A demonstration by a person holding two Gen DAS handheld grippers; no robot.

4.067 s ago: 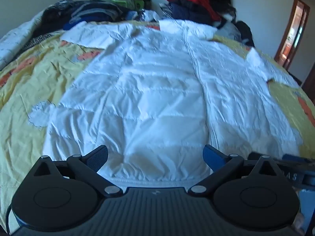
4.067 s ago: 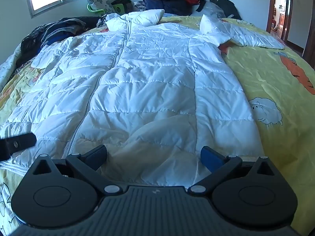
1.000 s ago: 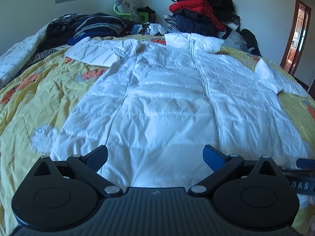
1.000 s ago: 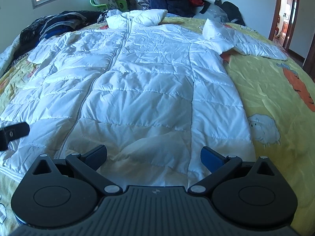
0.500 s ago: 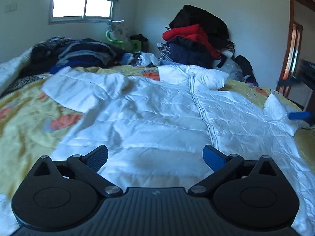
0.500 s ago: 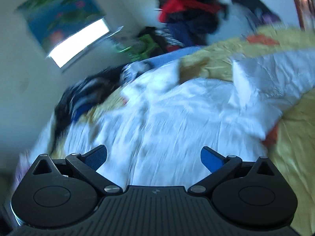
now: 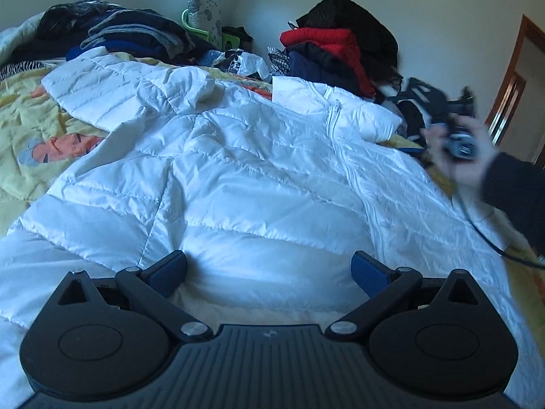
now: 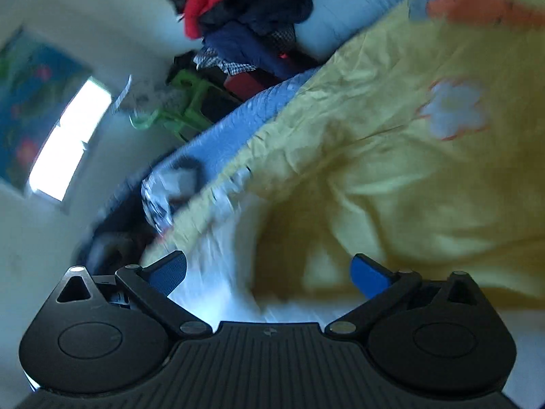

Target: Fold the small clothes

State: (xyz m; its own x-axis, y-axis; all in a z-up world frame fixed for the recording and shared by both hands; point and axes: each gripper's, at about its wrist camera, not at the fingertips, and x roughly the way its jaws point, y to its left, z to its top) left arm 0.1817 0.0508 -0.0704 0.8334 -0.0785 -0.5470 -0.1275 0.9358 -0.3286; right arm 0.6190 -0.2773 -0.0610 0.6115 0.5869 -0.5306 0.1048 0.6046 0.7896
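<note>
White quilted jacket lies spread, zip up, across our yellow bedspread, with piled clothes behind it. Our left gripper hangs over its lower part, fingers wide apart and empty. Our right gripper, likewise spread and empty, tilts over a blurred white edge beside the bedspread

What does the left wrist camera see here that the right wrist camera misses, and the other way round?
Only the left view shows the white jacket spread flat with its zipper, and the person's hand holding the right tongs.

Only the right view shows the blue mattress edge and a bright picture above the window; it is tilted and blurred.

Both show the yellow bedspread, the pile of clothes with the red garment, the green chair, and open tongs at the bottom.
</note>
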